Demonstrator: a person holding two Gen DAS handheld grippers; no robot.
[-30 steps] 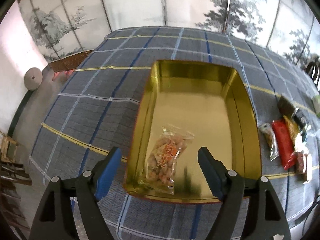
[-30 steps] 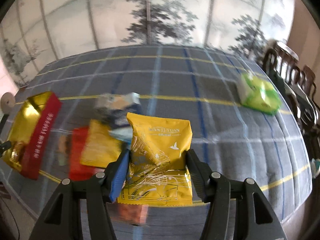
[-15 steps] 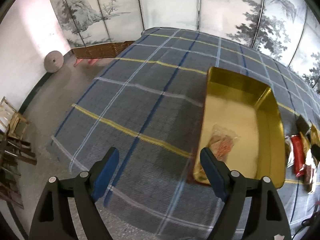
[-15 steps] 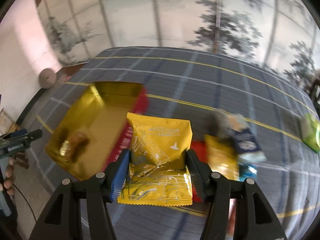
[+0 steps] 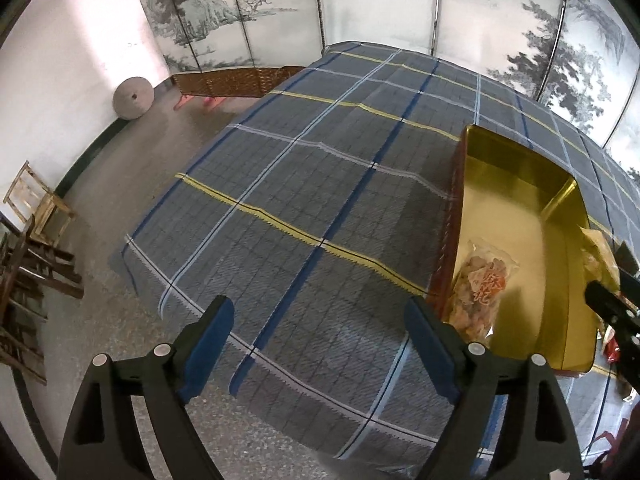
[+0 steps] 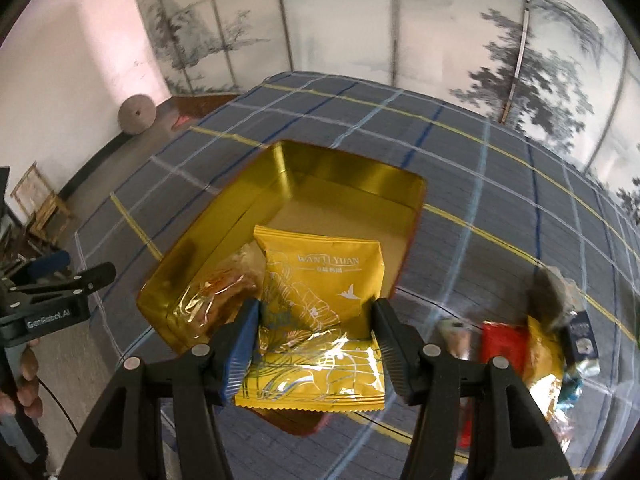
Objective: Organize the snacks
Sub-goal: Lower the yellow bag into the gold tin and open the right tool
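A gold tin [image 6: 352, 172] sits open on the plaid tablecloth; it also shows in the left wrist view [image 5: 516, 184] at the right. A clear bag of orange snacks [image 5: 480, 284] lies inside it, also seen in the right wrist view [image 6: 216, 292]. My right gripper [image 6: 316, 332] is shut on a yellow snack packet [image 6: 320, 304] and holds it above the tin's near end. My left gripper [image 5: 320, 332] is open and empty over the cloth, left of the tin.
Several loose snack packets, red [image 6: 500, 344], yellow [image 6: 544, 356] and blue [image 6: 580, 336], lie on the cloth right of the tin. The table's left edge drops to the floor [image 5: 120, 184]. Wooden chairs [image 5: 36, 216] stand at the far left.
My right gripper has carried the yellow packet leftward from the snack pile to above the tin. My left gripper has swung left, away from the tin, staying open.
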